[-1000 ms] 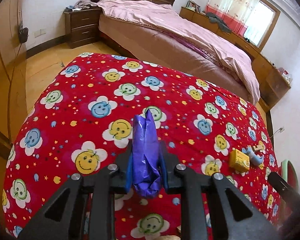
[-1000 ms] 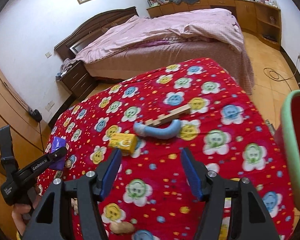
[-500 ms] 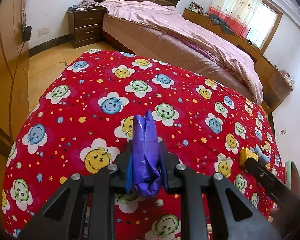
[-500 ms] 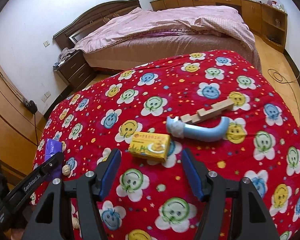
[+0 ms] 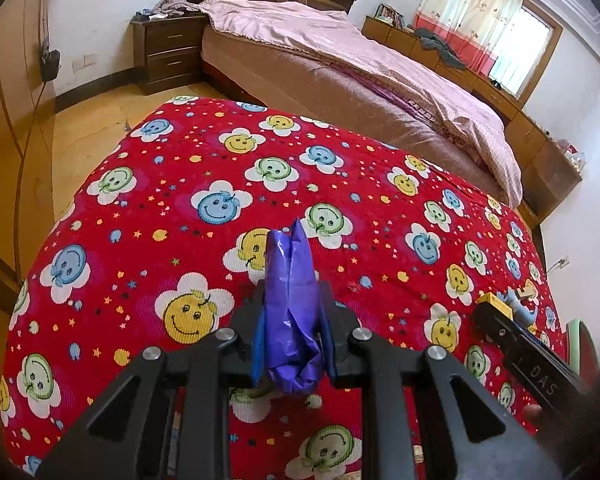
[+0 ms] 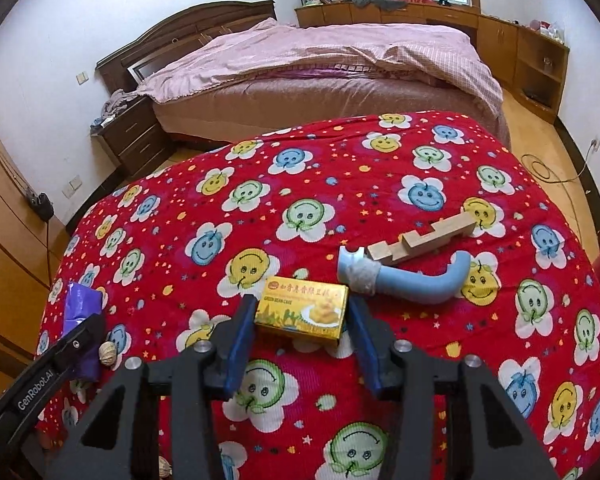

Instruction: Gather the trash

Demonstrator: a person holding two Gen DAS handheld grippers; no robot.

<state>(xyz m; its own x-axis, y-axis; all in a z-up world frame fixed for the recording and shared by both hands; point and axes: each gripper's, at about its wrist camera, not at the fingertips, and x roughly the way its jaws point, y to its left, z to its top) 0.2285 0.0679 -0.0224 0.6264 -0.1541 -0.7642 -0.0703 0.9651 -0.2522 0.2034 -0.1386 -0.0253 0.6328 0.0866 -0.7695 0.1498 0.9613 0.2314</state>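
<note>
Lowered since before, right tool closing around yellow box.

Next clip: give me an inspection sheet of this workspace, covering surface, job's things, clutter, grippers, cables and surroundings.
Surface: red smiley-flower patterned cloth over a table.
Job's things: yellow green-bean-cake box; crumpled purple plastic bag; curved blue plastic tube; notched wooden block.
Clutter: small beige round nut-like thing, beside the bag.
Grippers: left gripper shut on the bag; right gripper closing around the box, pads not clearly pressing.
Cables: cord coiled on floor; plug with lead on wall.
Surroundings: bed with pink quilt; dark wooden nightstand; green-rimmed red bin.
</note>
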